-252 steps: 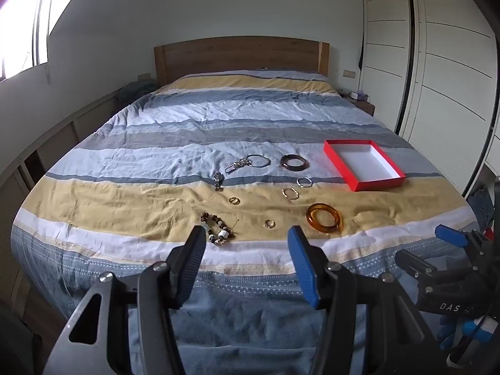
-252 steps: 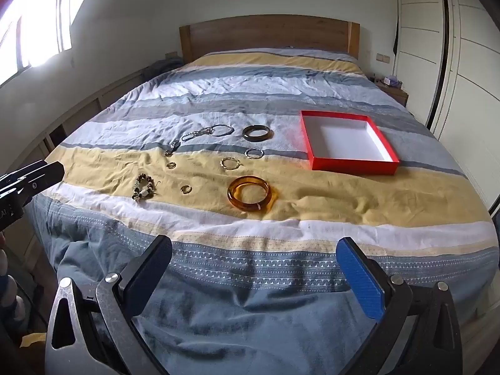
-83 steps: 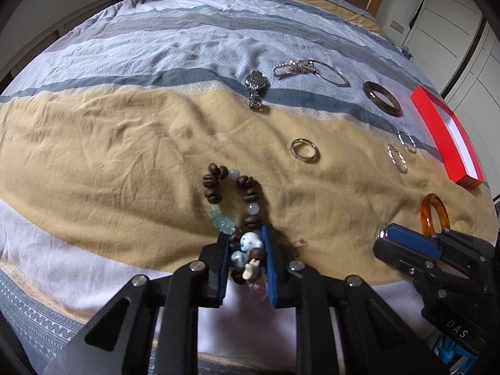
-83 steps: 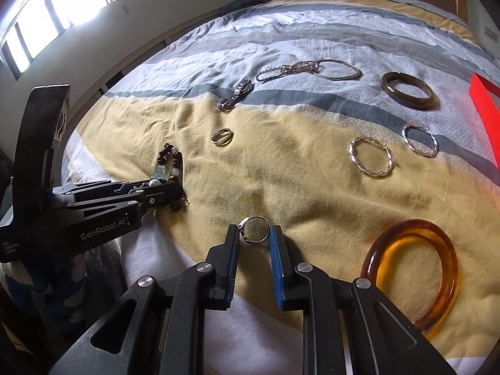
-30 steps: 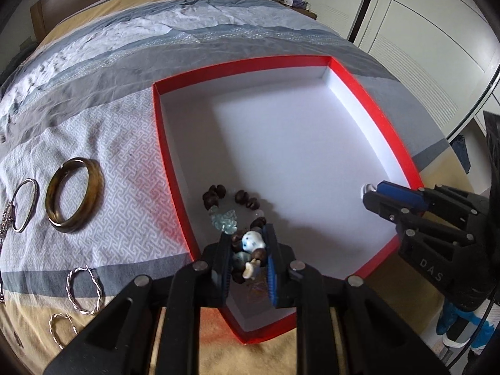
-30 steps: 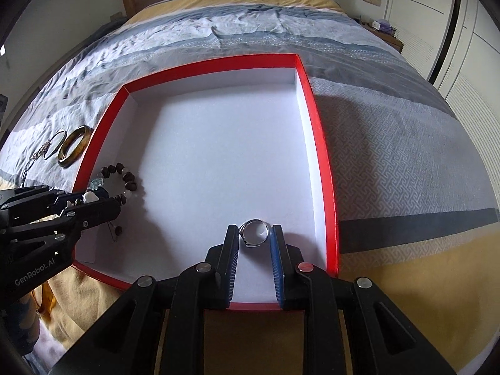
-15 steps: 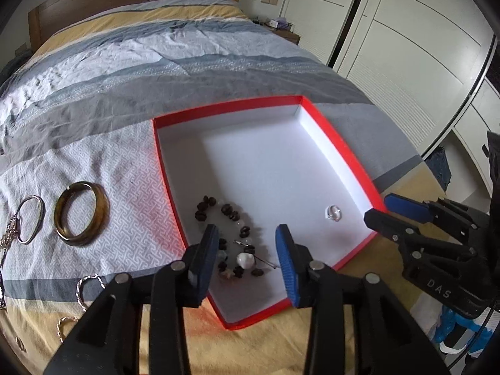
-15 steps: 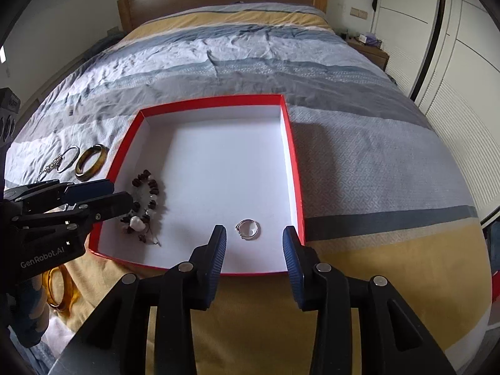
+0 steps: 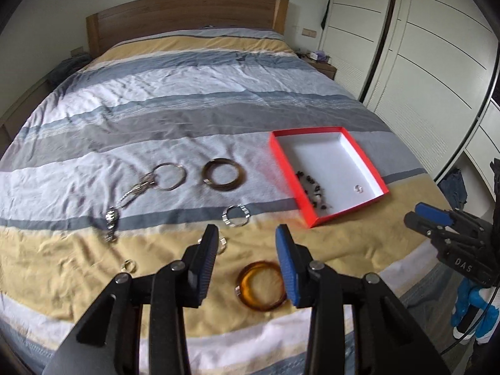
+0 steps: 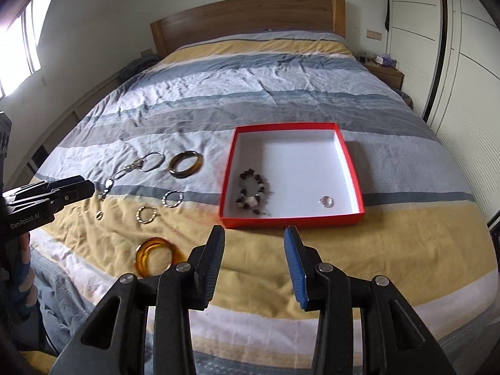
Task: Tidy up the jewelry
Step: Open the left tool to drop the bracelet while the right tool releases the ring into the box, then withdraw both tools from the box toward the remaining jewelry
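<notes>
A red box [image 10: 352, 168] with a white inside lies on the striped bed; it also shows in the left wrist view [image 9: 367, 156]. In it lie a dark beaded bracelet [image 10: 251, 195] and a small silver ring [image 10: 327, 201]. On the cover left of the box lie an amber bangle [image 10: 153, 257], a brown bangle [image 10: 186, 163], two twisted silver rings [image 10: 172, 198], a small ring [image 9: 128, 264] and a silver chain with a hoop [image 9: 147, 184]. My left gripper [image 9: 247, 250] is open and empty above the amber bangle [image 9: 262, 286]. My right gripper [image 10: 254, 250] is open and empty in front of the box.
The wooden headboard [image 10: 250, 18] stands at the far end. White wardrobe doors [image 9: 422, 47] line the right side, with a nightstand [image 10: 386, 75] beside the bed. A wall with a window [image 10: 18, 37] is on the left.
Both grippers have pulled back from the box and up, open and empty. The beaded bracelet and the ring stay in the box. The left gripper has swung left over the loose jewelry.
</notes>
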Motion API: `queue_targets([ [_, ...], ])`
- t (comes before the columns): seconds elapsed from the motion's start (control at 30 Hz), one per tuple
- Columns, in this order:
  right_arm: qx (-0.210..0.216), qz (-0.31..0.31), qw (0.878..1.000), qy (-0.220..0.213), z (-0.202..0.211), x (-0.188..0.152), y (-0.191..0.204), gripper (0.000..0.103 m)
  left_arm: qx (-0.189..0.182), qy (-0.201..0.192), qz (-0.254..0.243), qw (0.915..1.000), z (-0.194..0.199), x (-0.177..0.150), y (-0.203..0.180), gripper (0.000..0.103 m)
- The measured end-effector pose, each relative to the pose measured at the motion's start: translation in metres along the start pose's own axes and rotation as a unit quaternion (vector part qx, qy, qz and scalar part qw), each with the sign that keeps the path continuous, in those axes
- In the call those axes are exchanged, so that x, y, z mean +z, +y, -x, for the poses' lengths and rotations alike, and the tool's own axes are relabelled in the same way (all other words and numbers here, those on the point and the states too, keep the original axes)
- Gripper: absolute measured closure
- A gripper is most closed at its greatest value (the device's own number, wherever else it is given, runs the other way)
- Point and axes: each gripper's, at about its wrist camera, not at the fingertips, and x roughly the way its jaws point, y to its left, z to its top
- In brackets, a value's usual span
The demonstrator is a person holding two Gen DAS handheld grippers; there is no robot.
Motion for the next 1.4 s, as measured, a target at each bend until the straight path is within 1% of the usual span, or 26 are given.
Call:
queue_targets([
  [0.1, 0.014, 0.006, 1.0, -0.009, 0.019, -0.013, 0.025, 0.064, 0.03, -0.012, 0.027, 0.9991, 0.038, -0.024, 0.038, 0.067],
  [0.2, 0.025, 0.011, 0.999, -0.02, 0.038, -0.022, 0.049, 0.064, 0.05, -0.025, 0.055, 0.9969, 0.072, -0.049, 0.071, 0.067],
  [0.33, 0.037, 0.024, 0.998, -0.037, 0.066, -0.035, 0.079, 0.064, 0.067, -0.04, 0.086, 0.9932, 0.11, -0.083, 0.099, 0.067],
  [0.53, 0.048, 0.047, 0.996, -0.063, 0.108, -0.048, 0.117, 0.063, 0.072, -0.068, 0.117, 0.9881, 0.154, -0.116, 0.122, 0.067],
  [0.63, 0.051, 0.058, 0.994, -0.078, 0.127, -0.049, 0.13, 0.062, 0.067, -0.082, 0.13, 0.9858, 0.171, -0.127, 0.128, 0.067],
  [0.77, 0.054, 0.065, 0.992, -0.096, 0.145, -0.051, 0.142, 0.061, 0.072, -0.091, 0.135, 0.984, 0.186, -0.136, 0.134, 0.067],
  [0.9, 0.055, 0.069, 0.991, -0.102, 0.151, -0.052, 0.147, 0.061, 0.084, -0.095, 0.136, 0.9826, 0.192, -0.141, 0.137, 0.067],
  [1.07, 0.057, 0.068, 0.991, -0.096, 0.146, -0.052, 0.149, 0.061, 0.088, -0.086, 0.139, 0.9827, 0.186, -0.144, 0.14, 0.067],
  [1.2, 0.061, 0.062, 0.993, -0.077, 0.124, -0.048, 0.146, 0.061, 0.091, -0.072, 0.146, 0.9826, 0.17, -0.144, 0.146, 0.067],
  [1.4, 0.064, 0.048, 0.997, -0.021, 0.065, -0.048, 0.133, 0.061, 0.094, -0.041, 0.158, 0.9821, 0.127, -0.14, 0.154, 0.067],
])
